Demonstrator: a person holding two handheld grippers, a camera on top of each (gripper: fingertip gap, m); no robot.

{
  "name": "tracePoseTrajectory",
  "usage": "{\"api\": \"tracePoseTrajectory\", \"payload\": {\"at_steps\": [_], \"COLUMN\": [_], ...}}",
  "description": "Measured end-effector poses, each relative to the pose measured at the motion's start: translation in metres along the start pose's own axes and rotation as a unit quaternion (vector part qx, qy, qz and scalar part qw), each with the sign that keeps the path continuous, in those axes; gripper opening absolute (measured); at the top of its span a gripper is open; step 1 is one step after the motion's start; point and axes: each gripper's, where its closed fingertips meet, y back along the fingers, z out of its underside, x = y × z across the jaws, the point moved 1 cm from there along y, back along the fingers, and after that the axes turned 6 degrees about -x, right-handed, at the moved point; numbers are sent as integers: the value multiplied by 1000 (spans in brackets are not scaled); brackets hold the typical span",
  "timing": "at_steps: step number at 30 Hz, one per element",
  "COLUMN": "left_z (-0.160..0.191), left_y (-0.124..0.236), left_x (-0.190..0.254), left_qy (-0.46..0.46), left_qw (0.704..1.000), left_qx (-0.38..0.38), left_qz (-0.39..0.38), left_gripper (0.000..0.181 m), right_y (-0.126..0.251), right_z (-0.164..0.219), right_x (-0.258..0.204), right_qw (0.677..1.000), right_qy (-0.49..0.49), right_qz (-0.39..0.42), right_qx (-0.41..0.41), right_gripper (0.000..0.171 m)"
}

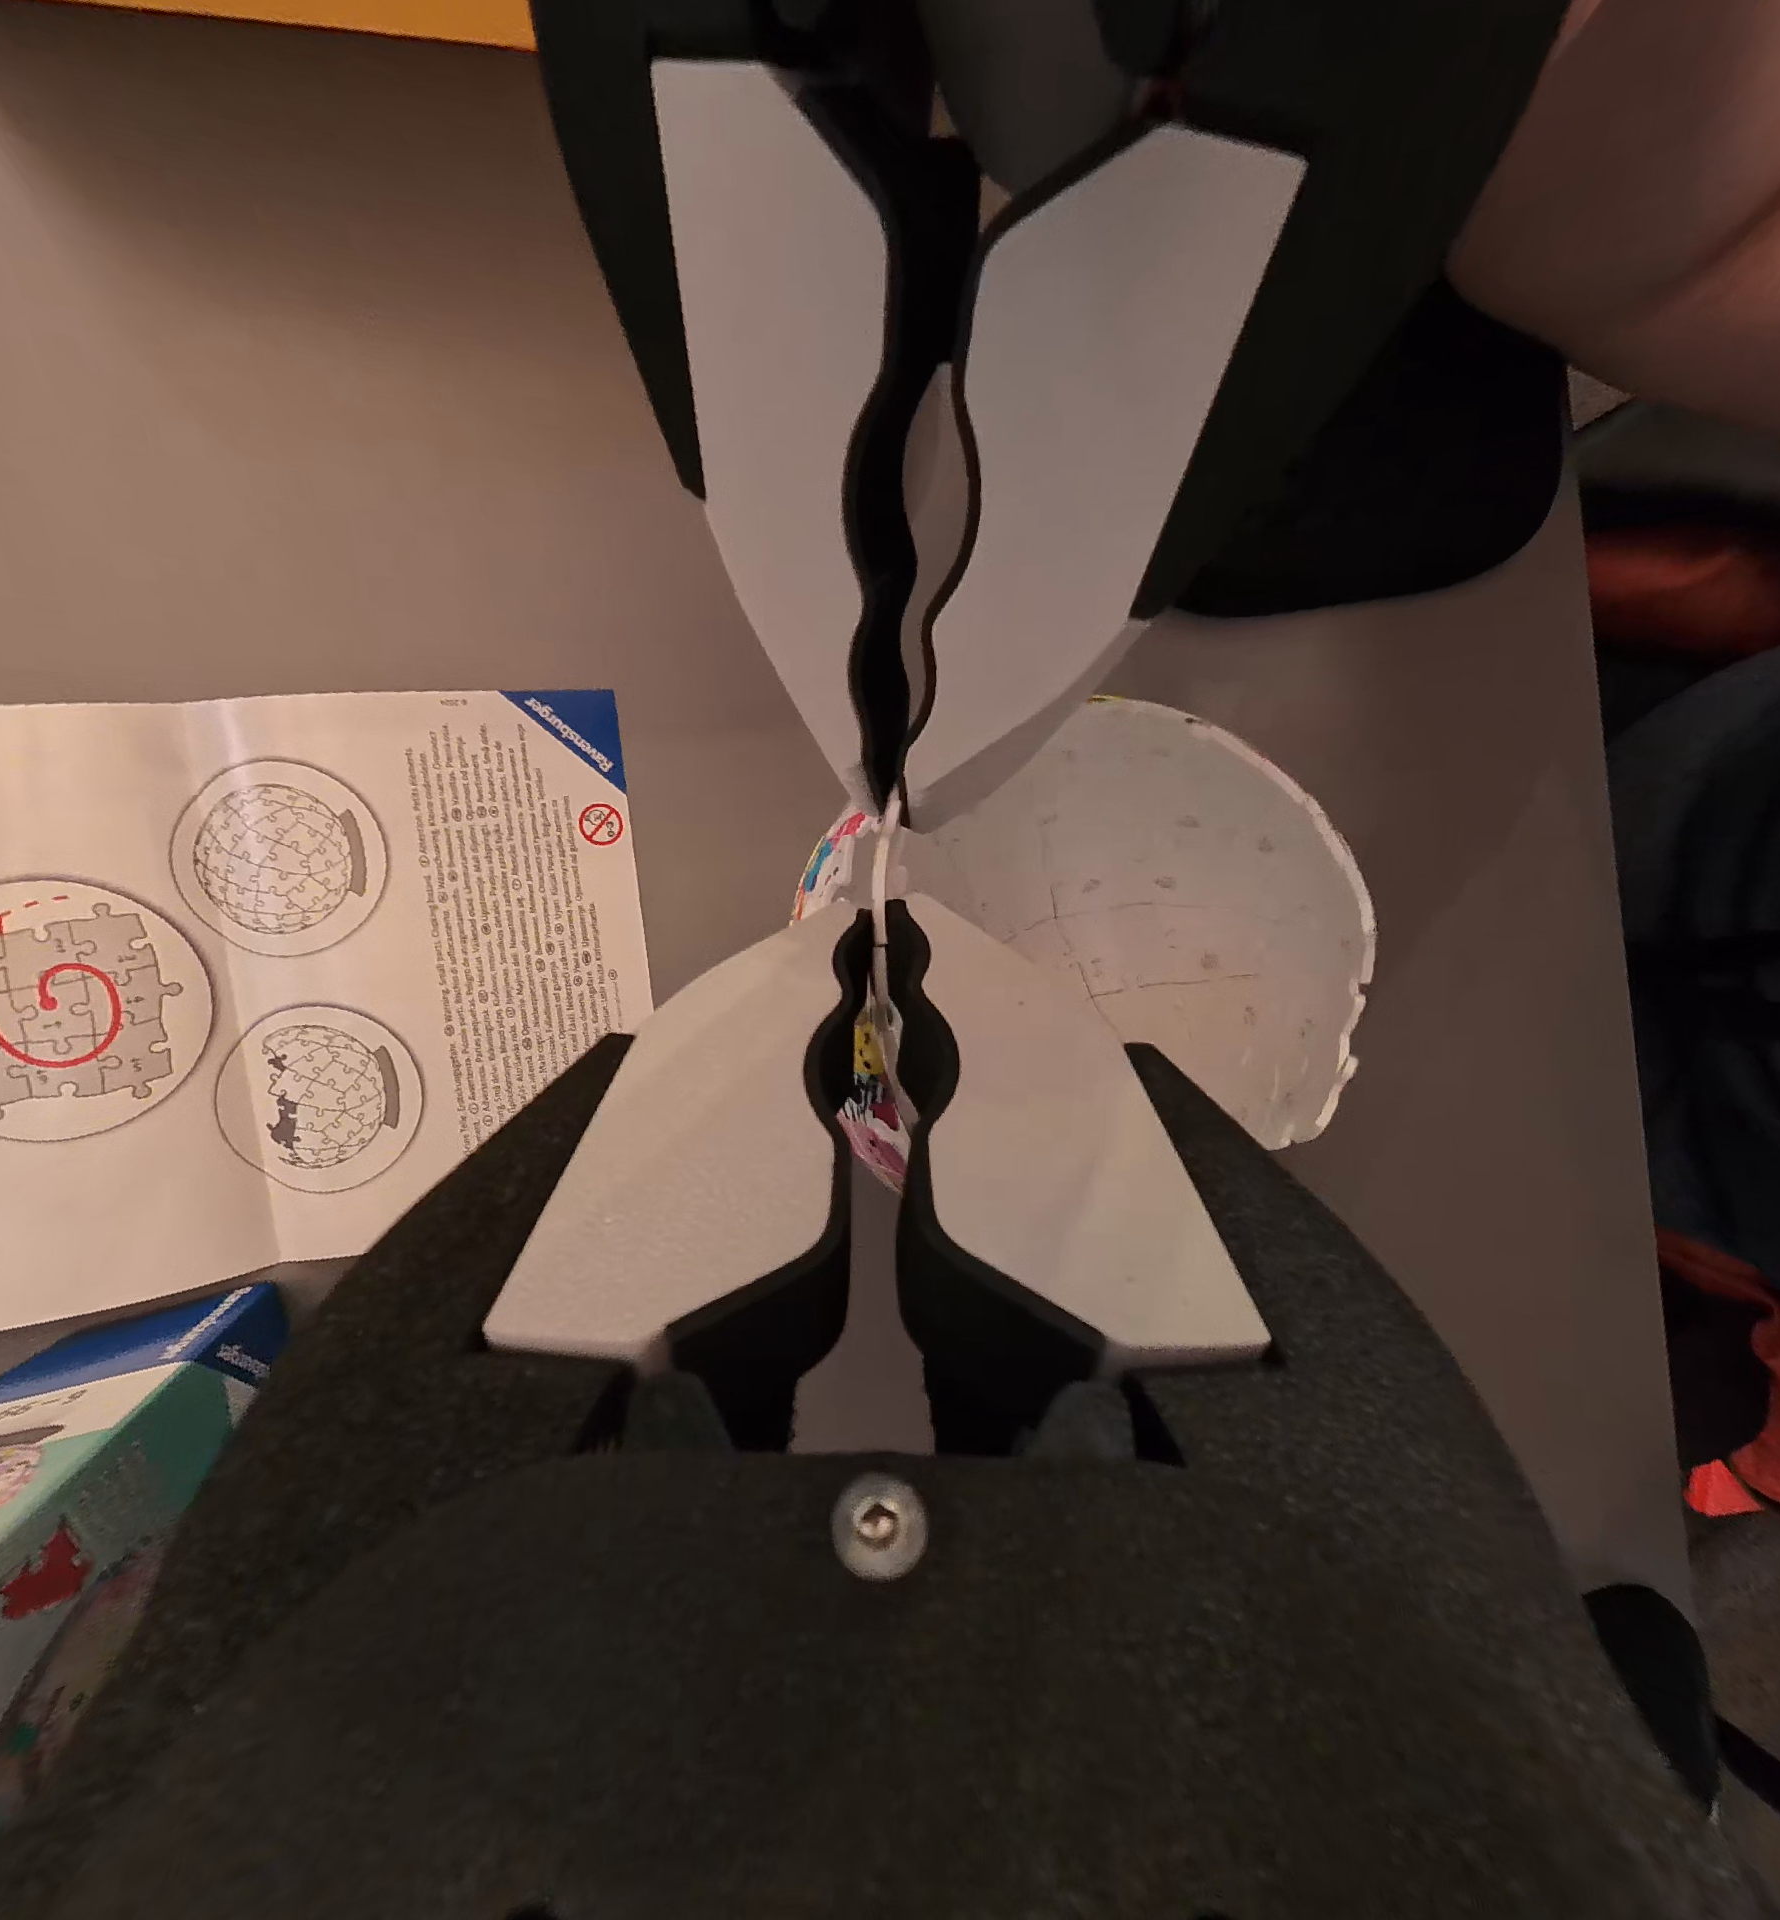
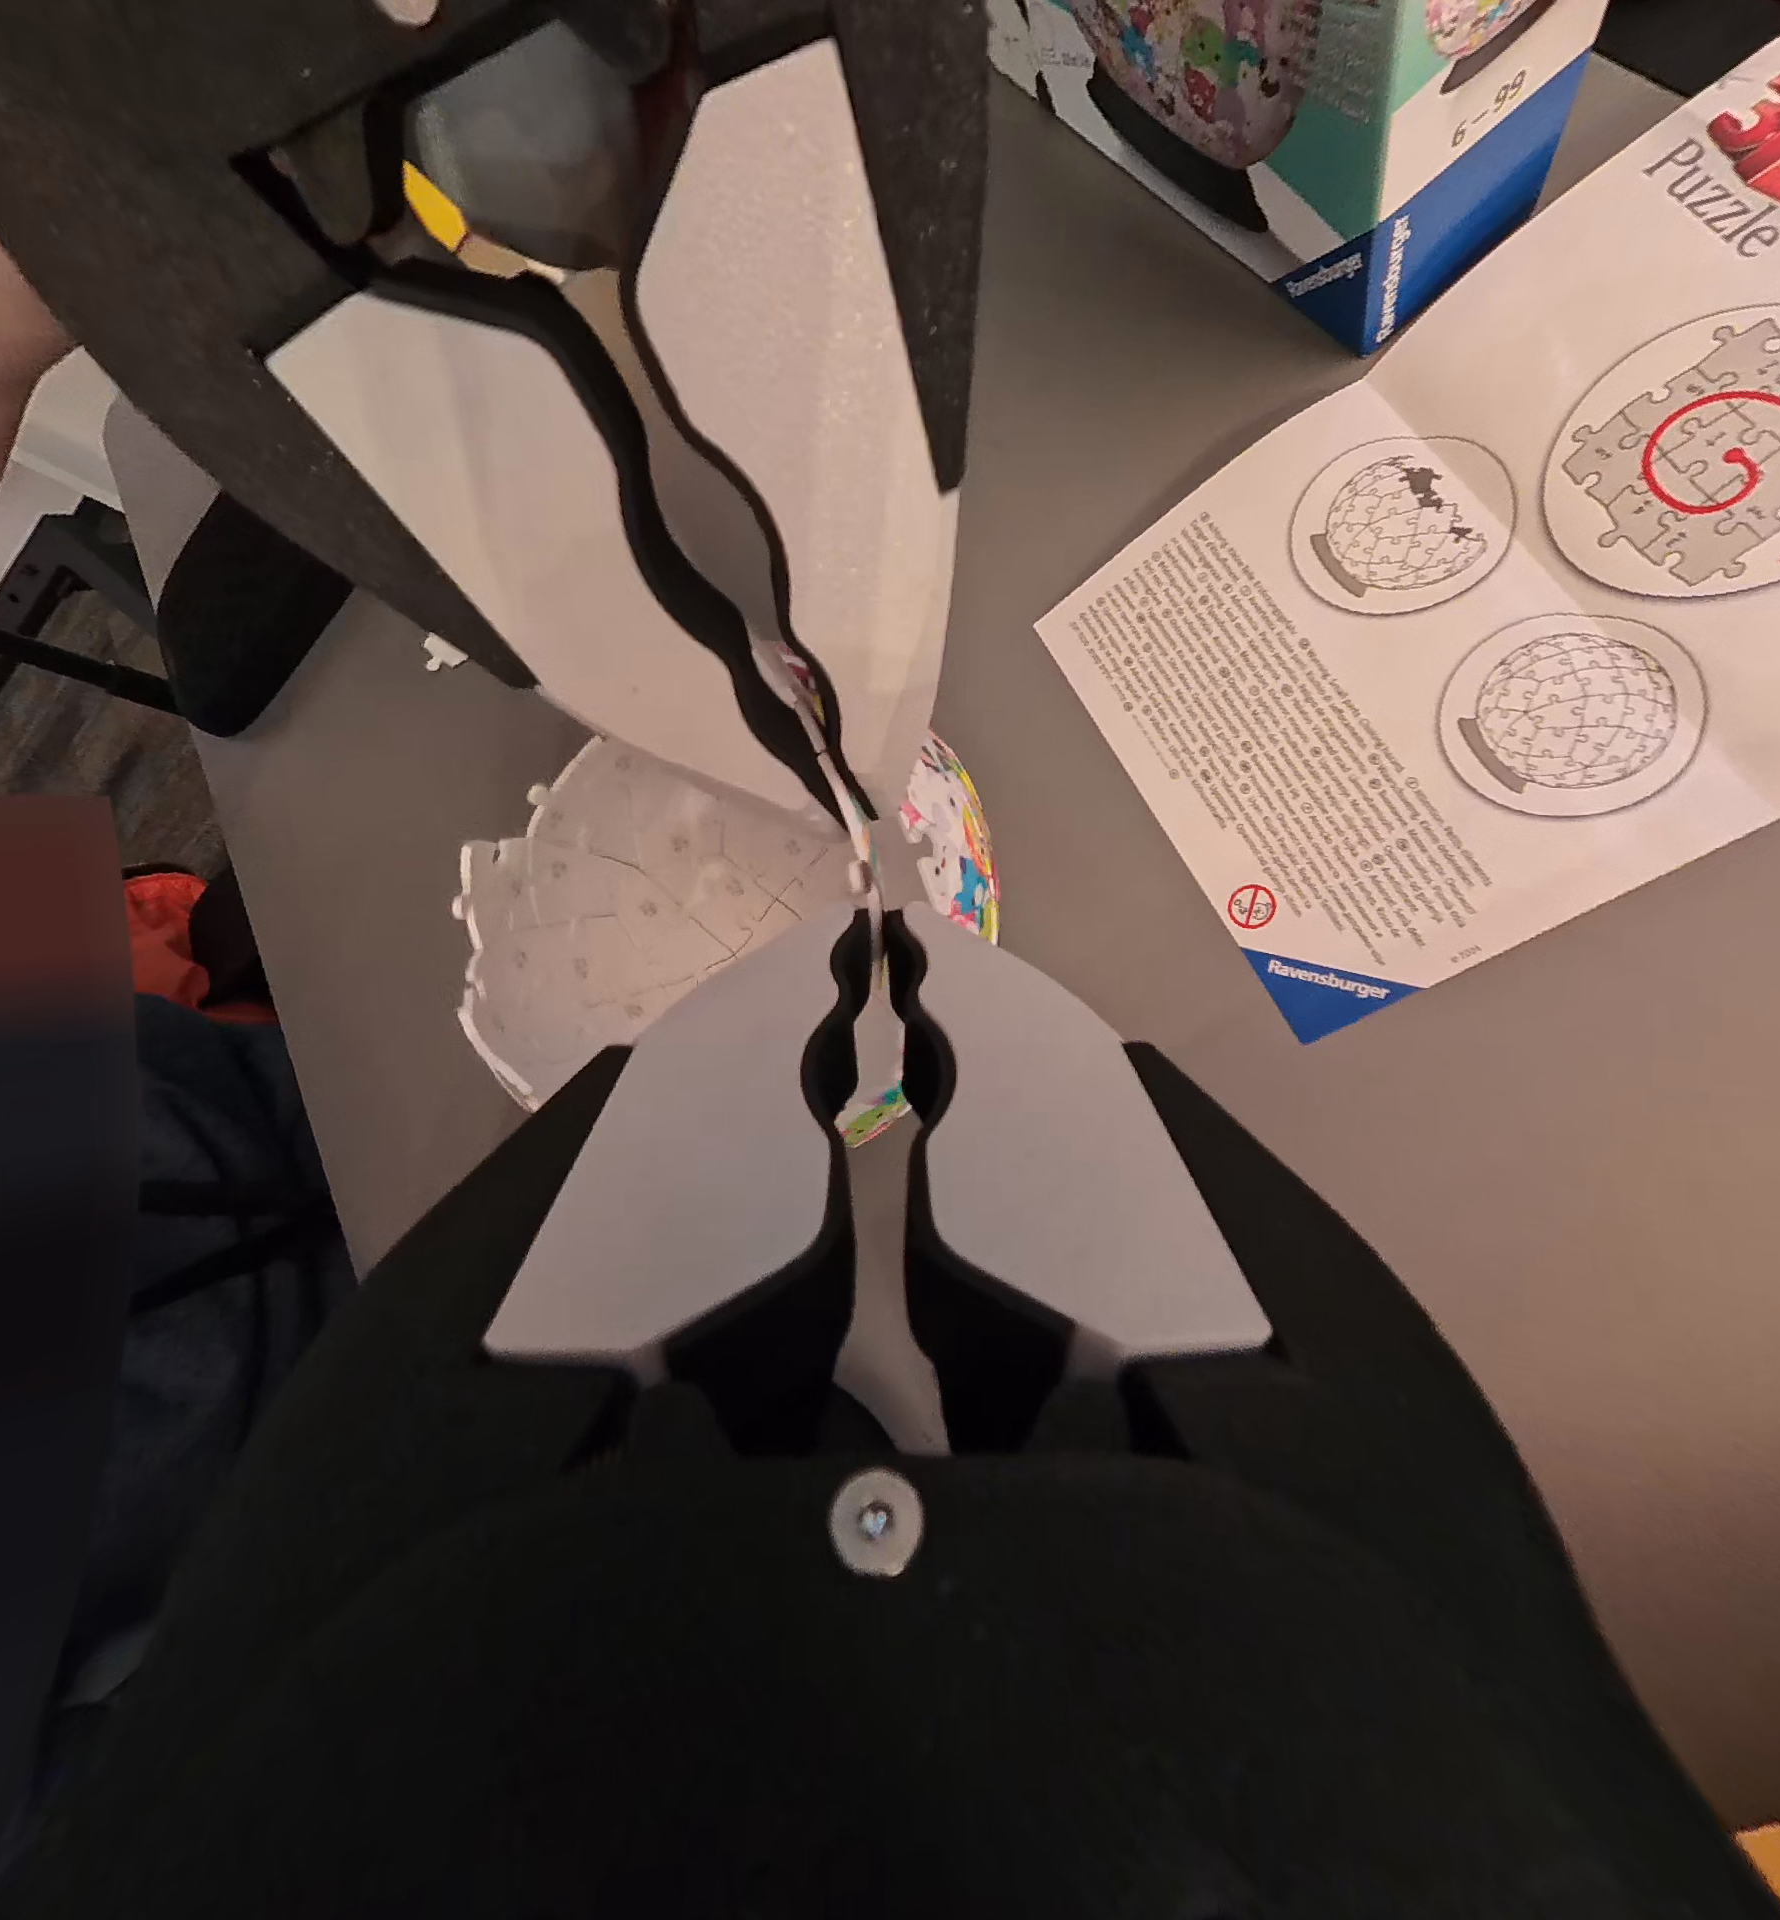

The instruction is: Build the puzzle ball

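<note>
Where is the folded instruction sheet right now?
The white folded instruction sheet lies flat on the grey table, left in the left wrist view, between the half-built white puzzle shell and the box.

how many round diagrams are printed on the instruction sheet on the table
3 on the instruction sheet: one large circle with a red spiral, and two smaller circles showing balls beside it. Its far end runs out of frame, so more may be hidden.
</note>
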Motion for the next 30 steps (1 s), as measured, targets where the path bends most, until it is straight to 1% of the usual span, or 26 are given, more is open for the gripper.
{"api": "tracePoseTrajectory", "payload": {"at_steps": [1,3,4,9,11,17,20,22,25,27,30], "left_z": [0,-2,-2,-9,-5,11,16,17,20,21,23], "left_y": [0,1,3,23,27,12,6,4,3,2,0], "left_x": [0,-1,-1,-2,-3,-1,-2,-2,-6,-6,-6], "left_qy": [-1,-5,-3,11,16,17,8,6,-2,-3,-6], "left_qw": [1000,1000,1000,998,997,996,993,992,988,988,986], "left_qx": [3,10,13,57,56,26,14,14,13,16,17], "left_qz": [-1,-13,-16,-34,-48,-87,-113,-122,-152,-155,-163], "left_gripper": [3,24,28,32,33,39,39,35,30,28,25], "right_y": [0,1,1,1,1,1,2,3,5,7,6], "right_z": [0,0,0,0,0,0,-1,-1,-1,-3,-7], "right_x": [0,0,0,0,0,0,-1,-2,-1,0,-2], "right_qw": [1000,1000,1000,1000,1000,1000,1000,999,998,996,989], "right_qy": [1,1,1,6,10,14,20,29,46,64,114], "right_qz": [2,-1,-1,0,2,3,8,13,32,47,70], "right_qx": [0,2,3,8,10,16,21,28,36,45,57], "right_gripper": [4,4,4,4,3,4,4,5,15,23,27]}}
